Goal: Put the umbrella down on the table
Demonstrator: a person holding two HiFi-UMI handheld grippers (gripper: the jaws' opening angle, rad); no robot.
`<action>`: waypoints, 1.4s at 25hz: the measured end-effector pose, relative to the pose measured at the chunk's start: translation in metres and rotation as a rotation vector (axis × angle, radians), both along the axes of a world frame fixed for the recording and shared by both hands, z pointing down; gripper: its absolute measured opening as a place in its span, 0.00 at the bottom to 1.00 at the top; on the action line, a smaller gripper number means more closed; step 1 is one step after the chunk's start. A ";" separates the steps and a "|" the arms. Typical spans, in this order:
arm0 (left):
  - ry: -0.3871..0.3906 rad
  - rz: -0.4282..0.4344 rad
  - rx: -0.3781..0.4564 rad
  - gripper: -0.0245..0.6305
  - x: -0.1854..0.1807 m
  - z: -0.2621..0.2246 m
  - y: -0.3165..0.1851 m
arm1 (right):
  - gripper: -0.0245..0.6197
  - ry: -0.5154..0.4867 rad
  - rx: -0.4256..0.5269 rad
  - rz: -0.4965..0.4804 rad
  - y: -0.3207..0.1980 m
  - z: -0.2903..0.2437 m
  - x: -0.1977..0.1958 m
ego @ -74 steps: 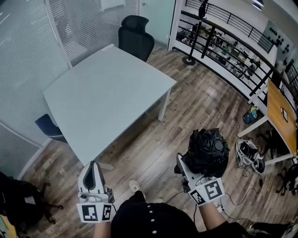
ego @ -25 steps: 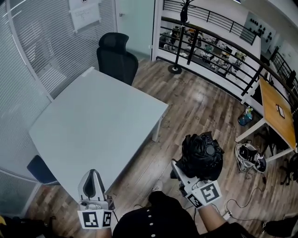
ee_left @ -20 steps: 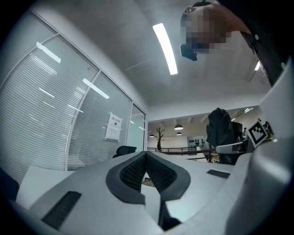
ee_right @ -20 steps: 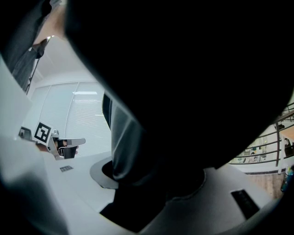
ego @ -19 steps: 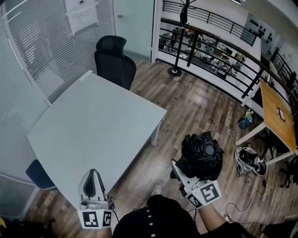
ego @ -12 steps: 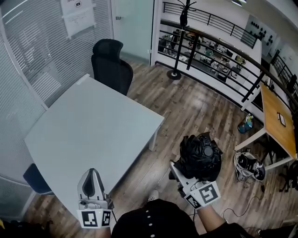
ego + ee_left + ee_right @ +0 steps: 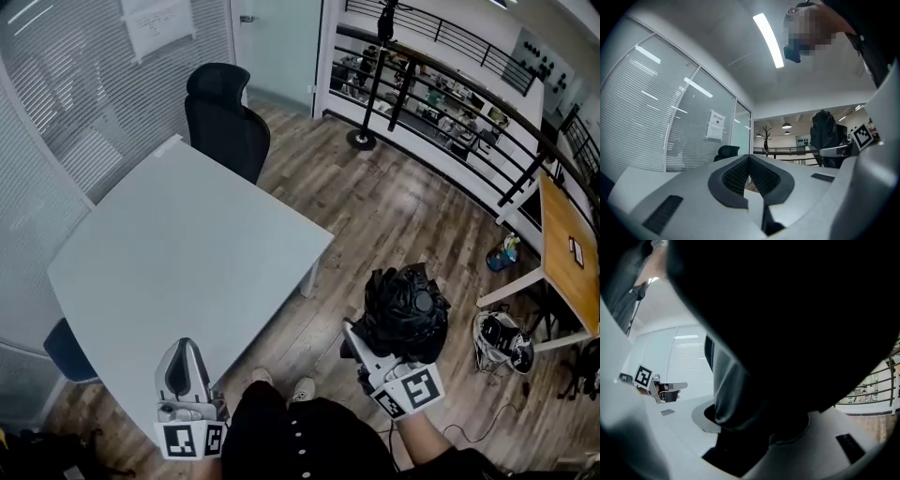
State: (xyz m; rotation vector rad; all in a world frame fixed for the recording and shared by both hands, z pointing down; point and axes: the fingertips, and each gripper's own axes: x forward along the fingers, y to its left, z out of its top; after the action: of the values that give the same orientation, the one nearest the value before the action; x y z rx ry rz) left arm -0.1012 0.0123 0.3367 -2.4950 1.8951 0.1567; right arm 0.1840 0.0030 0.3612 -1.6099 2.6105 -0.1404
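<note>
A folded black umbrella (image 7: 405, 312) stands bundled upright in my right gripper (image 7: 367, 349), which is shut on it over the wooden floor, right of the table. In the right gripper view the umbrella's dark cloth (image 7: 787, 333) fills most of the picture and hides the jaws' tips. My left gripper (image 7: 184, 364) is shut with nothing in it, its pads (image 7: 750, 176) pressed together, over the near corner of the pale grey table (image 7: 187, 253). The tabletop is bare.
A black office chair (image 7: 223, 117) stands at the table's far side and a blue chair (image 7: 58, 352) at its left. Glass walls with blinds run behind. A railing (image 7: 450, 89) with shelves, a coat stand (image 7: 370, 75), an orange table (image 7: 567, 253) and shoes (image 7: 502, 339) lie right.
The table has come a little closer and further under my left gripper. Both grippers keep their places in the head view, the umbrella still held.
</note>
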 end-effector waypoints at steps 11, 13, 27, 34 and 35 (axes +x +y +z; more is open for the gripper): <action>0.007 -0.033 0.007 0.06 -0.011 -0.001 -0.058 | 0.43 0.017 0.000 -0.038 -0.064 -0.001 -0.013; 0.010 -0.038 0.019 0.06 -0.014 -0.005 -0.070 | 0.43 0.029 0.011 -0.047 -0.077 -0.004 -0.017; 0.025 -0.047 0.005 0.06 -0.035 0.002 -0.144 | 0.43 0.034 -0.009 -0.060 -0.154 -0.001 -0.039; 0.036 -0.044 -0.021 0.06 -0.046 0.008 -0.177 | 0.43 0.055 -0.037 -0.074 -0.189 0.004 -0.058; 0.037 -0.044 -0.024 0.06 -0.048 0.008 -0.181 | 0.43 0.057 -0.042 -0.078 -0.193 0.004 -0.062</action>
State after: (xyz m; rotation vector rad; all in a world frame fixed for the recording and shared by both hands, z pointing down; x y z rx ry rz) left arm -0.1496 -0.1685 0.3452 -2.4804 1.9761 0.1814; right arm 0.1225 -0.1904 0.3653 -1.5484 2.7323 -0.1564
